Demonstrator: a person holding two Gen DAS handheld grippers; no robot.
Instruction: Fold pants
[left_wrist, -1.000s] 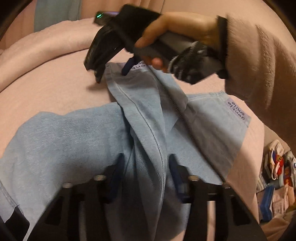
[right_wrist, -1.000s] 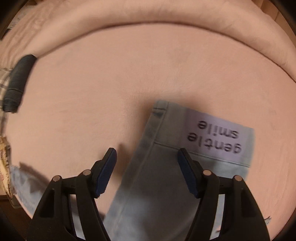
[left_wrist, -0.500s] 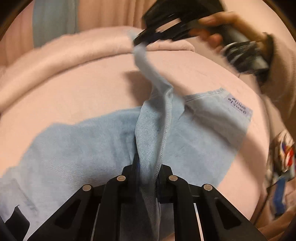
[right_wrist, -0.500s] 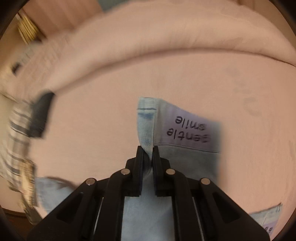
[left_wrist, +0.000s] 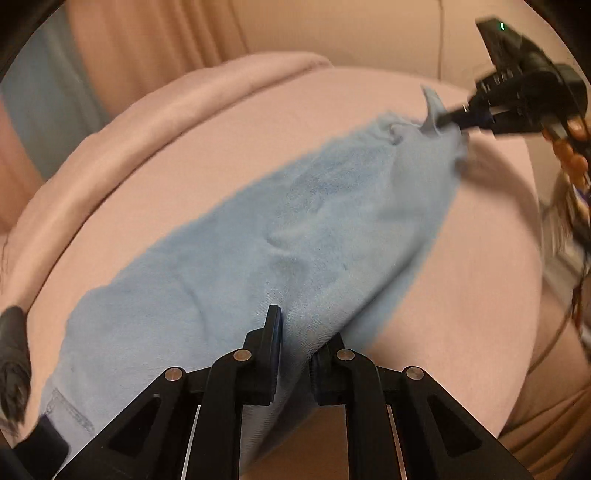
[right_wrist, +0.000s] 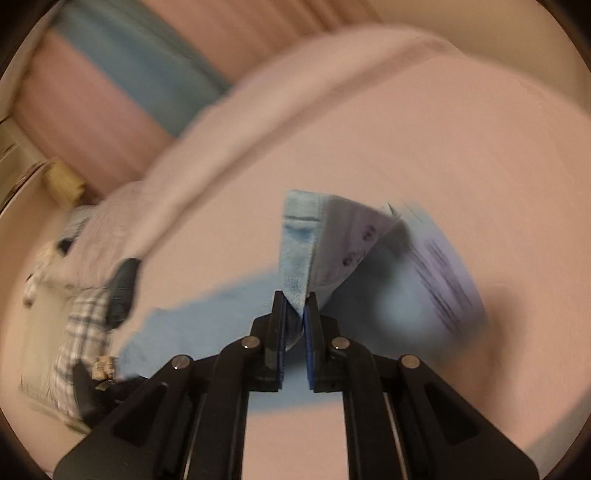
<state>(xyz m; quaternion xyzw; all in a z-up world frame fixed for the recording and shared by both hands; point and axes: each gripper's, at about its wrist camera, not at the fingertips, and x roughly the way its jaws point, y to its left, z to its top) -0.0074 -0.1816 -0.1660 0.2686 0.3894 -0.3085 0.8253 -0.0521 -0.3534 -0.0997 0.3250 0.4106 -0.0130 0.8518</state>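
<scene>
Gripping pants: left gripper; right gripper pinches waistband.

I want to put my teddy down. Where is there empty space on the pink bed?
Bare pink bed lies between the blue pants and the rolled blanket, and right of the pants. It's crowded by the plaid cloth.

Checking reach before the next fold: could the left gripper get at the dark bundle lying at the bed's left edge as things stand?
Probably not yet: the left gripper is shut on the pants. The dark bundle lies unobstructed beside the pants, so it would have to let go first.
</scene>
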